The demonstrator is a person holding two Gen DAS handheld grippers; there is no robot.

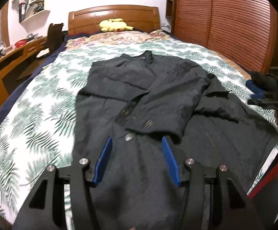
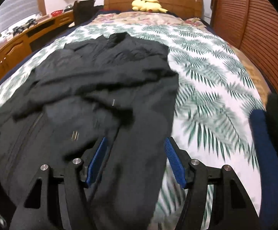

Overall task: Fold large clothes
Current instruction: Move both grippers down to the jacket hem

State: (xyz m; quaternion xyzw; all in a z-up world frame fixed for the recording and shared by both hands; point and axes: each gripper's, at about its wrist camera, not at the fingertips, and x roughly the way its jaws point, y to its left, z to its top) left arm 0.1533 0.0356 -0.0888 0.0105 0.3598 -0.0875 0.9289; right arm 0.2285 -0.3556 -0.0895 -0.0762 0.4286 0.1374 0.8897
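Observation:
A large dark jacket (image 1: 139, 88) lies face up on the bed, collar toward the headboard, with one sleeve (image 1: 167, 105) folded across its front. My left gripper (image 1: 137, 139) hovers over the jacket's lower front near a metal button, jaws apart with nothing between them. In the right wrist view the jacket (image 2: 100, 76) is blurred by motion. My right gripper (image 2: 135, 139) hangs open above the jacket's right edge, without cloth pinched. The left wrist view also shows the right gripper (image 1: 255, 90), blurred, at the bed's right side.
The bed cover (image 1: 33, 124) has a white and green leaf print. A yellow plush toy (image 1: 114, 25) lies by the wooden headboard (image 1: 115, 13). A wooden desk (image 1: 8, 61) and a chair (image 1: 54, 36) stand left of the bed, a slatted wardrobe (image 1: 225, 19) right.

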